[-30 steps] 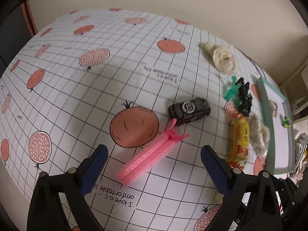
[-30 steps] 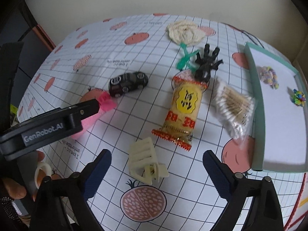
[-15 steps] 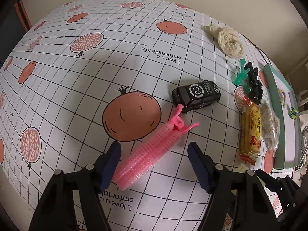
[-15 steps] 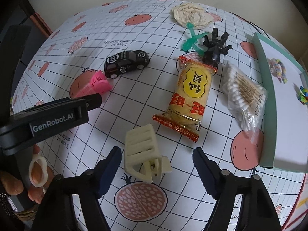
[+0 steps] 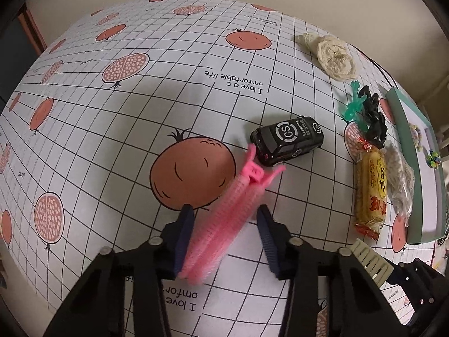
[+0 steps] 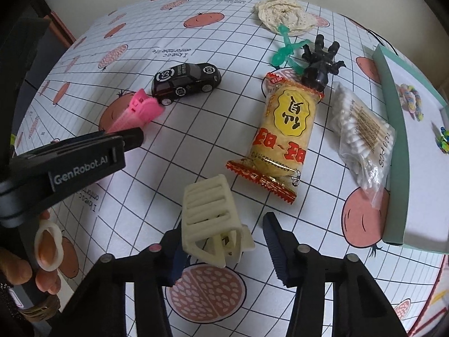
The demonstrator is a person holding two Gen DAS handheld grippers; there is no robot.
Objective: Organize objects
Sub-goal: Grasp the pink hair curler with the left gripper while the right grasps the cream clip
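A pink hair-roller clip (image 5: 224, 216) lies on the pomegranate-print tablecloth (image 5: 140, 112). My left gripper (image 5: 224, 221) is shut on it, both fingers pressed against its sides, and its clasp end points at the black toy car (image 5: 287, 140). In the right wrist view a cream claw clip (image 6: 210, 219) sits between the fingers of my right gripper (image 6: 221, 238). The left finger touches the clip, a small gap shows at the right finger, so this gripper is open. The pink clip (image 6: 140, 109) also shows there.
Right of the car (image 6: 186, 82) lie a yellow snack packet (image 6: 286, 134), a bag of cotton swabs (image 6: 362, 129), a black toy figure (image 6: 320, 61), a green figure (image 6: 286, 47) and a cream doily (image 6: 283, 14). A teal tray (image 6: 393, 140) lines the right edge. A hand (image 6: 19, 266) holds the left gripper.
Both grippers moved forward and down over their clips and narrowed. The left fingers closed onto the pink clip. The right fingers now flank the cream clip.
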